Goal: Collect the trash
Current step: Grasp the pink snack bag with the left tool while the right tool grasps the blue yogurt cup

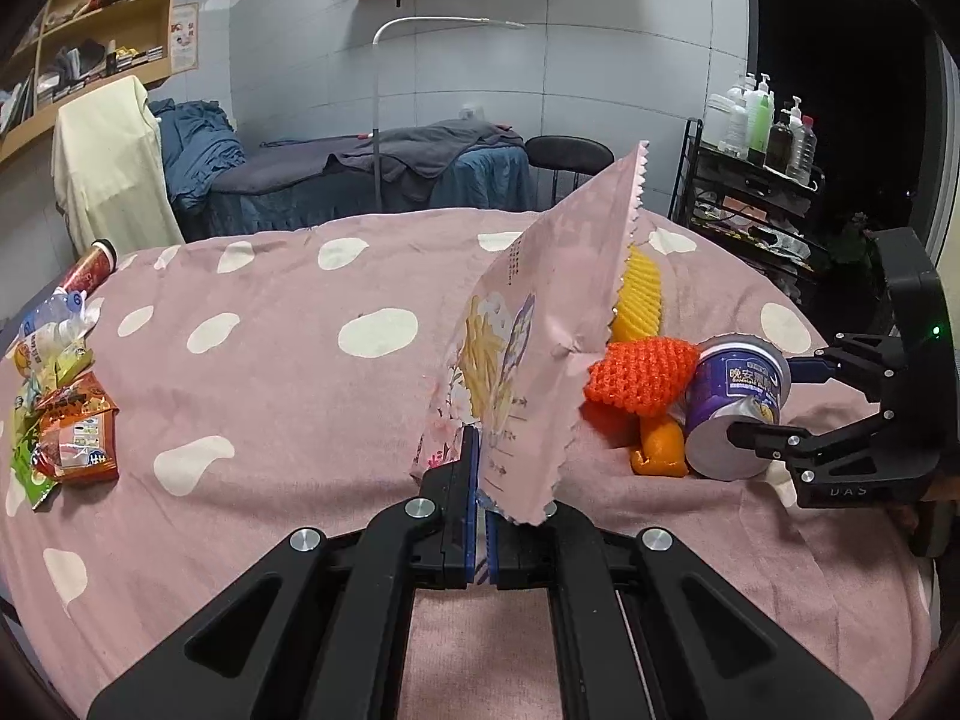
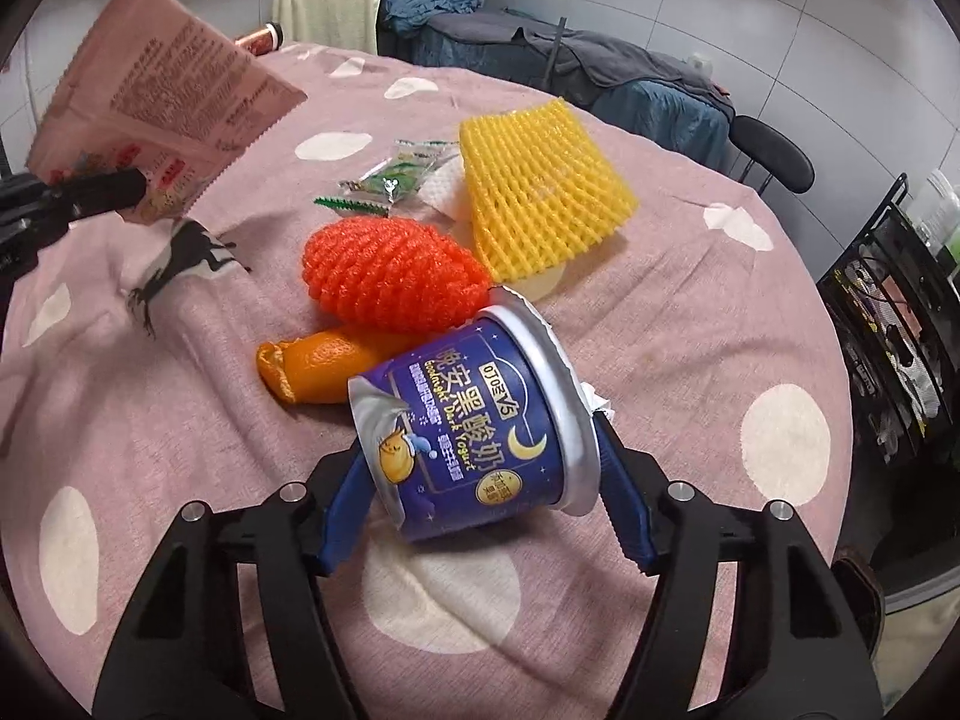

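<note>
A: What has the left tool (image 1: 483, 480) got?

B: Its pads are pinched tight on the lower edge of a pink snack bag (image 1: 540, 348), which stands up above the counter (image 1: 270, 372). The right wrist view shows the same bag (image 2: 162, 114) at upper left, with the left tool gripping it from below.

A: And the right tool (image 2: 480, 492)?

B: It straddles a purple yogurt cup (image 2: 468, 432) that lies tilted on its side on the pink spotted cloth. One blue pad (image 2: 345, 498) sits against the cup's base, the other is at the foil-rimmed mouth. The jaws stand about half open; whether they actually press the cup cannot be told. In the left wrist view the right tool (image 1: 774, 402) reaches in from the right, with the cup (image 1: 735, 402) between its fingers.

A: What else lies nearby?

B: Just behind the cup is a red foam net (image 2: 390, 276), touching an orange peel (image 2: 312, 369) below it. A yellow foam net (image 2: 540, 186) lies farther back, beside a small green wrapper (image 2: 396, 177). Well apart, at the counter's far left edge, sits a pile of wrappers (image 1: 66, 432), a crushed bottle (image 1: 54, 324) and a red can (image 1: 93, 267).
</note>
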`<state>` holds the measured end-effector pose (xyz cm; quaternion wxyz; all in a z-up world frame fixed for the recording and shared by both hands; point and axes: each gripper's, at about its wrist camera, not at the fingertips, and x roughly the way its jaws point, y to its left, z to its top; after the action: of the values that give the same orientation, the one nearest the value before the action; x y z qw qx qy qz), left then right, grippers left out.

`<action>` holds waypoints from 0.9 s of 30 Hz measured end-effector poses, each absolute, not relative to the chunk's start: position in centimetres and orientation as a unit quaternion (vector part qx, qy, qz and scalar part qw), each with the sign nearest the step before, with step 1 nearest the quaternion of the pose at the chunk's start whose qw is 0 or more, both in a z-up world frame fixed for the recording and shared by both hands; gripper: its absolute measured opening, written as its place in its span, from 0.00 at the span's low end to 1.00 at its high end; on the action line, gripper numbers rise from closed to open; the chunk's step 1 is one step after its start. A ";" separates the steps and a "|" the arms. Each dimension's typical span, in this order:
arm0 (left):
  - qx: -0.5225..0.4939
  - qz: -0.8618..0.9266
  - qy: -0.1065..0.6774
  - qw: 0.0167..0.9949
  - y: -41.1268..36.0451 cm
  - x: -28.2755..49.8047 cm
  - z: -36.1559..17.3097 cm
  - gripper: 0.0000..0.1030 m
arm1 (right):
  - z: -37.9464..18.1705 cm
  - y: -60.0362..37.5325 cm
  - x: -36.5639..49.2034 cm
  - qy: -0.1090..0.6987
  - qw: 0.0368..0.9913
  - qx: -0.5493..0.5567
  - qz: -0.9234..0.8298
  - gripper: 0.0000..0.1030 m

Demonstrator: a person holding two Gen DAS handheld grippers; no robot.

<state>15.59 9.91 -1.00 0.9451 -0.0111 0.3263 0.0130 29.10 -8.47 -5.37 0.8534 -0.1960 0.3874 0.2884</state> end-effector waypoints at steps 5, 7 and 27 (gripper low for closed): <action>-0.011 -0.003 0.325 0.946 9.1 15.3 -0.9 0.03 | -4.1 -10.4 27.8 0.374 0.871 -0.135 0.287 0.62; -0.009 -0.010 0.322 0.947 8.6 15.3 -0.7 0.03 | -3.7 -11.3 27.3 0.368 0.879 -0.117 0.281 0.62; 0.046 -0.044 0.326 0.943 4.1 19.0 -1.6 0.03 | -0.5 -21.5 23.1 0.323 0.916 0.032 0.234 0.62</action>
<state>18.97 4.15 -1.63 0.9430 0.0463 0.3265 -0.0443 23.08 -21.52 -0.49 0.9164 0.0321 0.3229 0.2343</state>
